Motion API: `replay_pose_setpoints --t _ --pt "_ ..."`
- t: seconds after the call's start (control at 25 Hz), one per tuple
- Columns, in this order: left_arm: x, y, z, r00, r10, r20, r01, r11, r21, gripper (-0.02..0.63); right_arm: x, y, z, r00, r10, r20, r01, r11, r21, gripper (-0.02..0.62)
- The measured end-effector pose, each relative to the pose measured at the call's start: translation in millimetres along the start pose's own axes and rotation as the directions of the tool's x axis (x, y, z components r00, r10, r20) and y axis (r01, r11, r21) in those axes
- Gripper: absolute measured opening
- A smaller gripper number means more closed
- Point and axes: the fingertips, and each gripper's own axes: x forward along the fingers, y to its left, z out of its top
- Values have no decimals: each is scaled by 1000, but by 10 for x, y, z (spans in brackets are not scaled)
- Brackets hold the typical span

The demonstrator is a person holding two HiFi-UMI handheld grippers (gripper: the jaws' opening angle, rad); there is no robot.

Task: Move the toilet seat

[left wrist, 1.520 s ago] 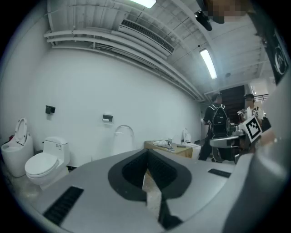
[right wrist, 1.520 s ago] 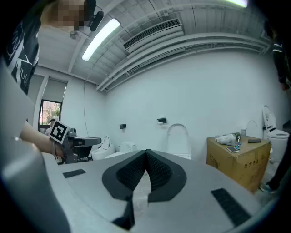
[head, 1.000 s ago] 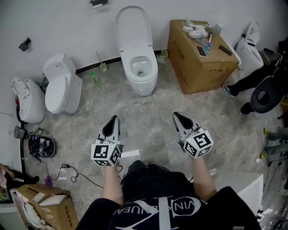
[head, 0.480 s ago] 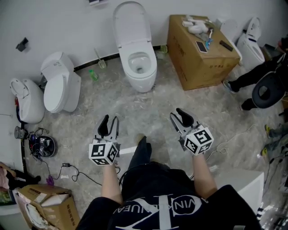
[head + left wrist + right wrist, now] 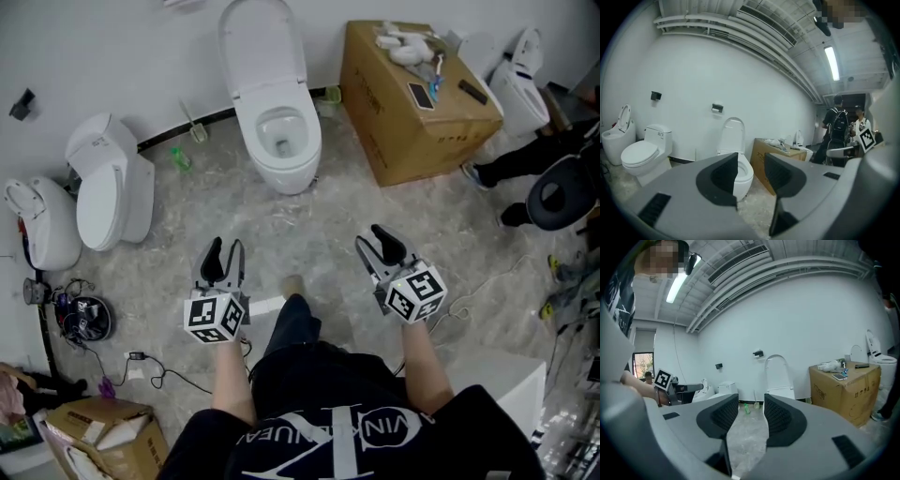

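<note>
Left gripper point(image 5: 225, 247) and right gripper point(image 5: 372, 238) are opening, both empty — the far white ceramic toilet point(image 5: 298, 167) is not yet reached.

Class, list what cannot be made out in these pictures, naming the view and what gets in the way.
- Small items on the cardboard box, head view: too small to name.
- Person at the right, head view: cut off by the picture's edge.
- Dark tangle on the floor, head view: too small to identify.

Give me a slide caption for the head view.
Toilet with raised lid ahead; left gripper and right gripper empty, jaws opening.
</note>
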Motion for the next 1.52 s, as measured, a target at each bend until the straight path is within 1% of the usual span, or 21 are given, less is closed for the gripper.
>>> replay_pose_setpoints --t 0.12,0.28,0.48,0.72,1.04,1.24,1.52 --pt "245 199 -45 1000 8 -30 -9 1000 -18 167 271 -116 -23 1000 -4 -26 4 1000 10 176" --pt "620 419 11 999 5 -50 -7 1000 -24 166 635 -289 11 999 -12 -48 13 1000 26 176" --pt "1098 560 29 996 -38 -76 37 999 -23 166 1028 -458 8 996 -19 -84 22 999 36 178" --pt "1641 745 -117 988 -82 -133 76 996 -51 166 1469 -636 -65 991 -21 -134 28 998 51 183" --pt "2265 930 -522 969 -142 -200 128 989 -79 169 2025 -898 -415 980 -39 -193 54 996 78 186" --pt "2555 969 -809 957 -169 -238 150 984 -95 169 2333 -1000 -717 968 -10 -252 33 996 87 186" --pt "2963 1004 -1284 944 -177 -278 145 981 -130 173 2769 -1311 -1155 950 27 -310 3 995 95 186"
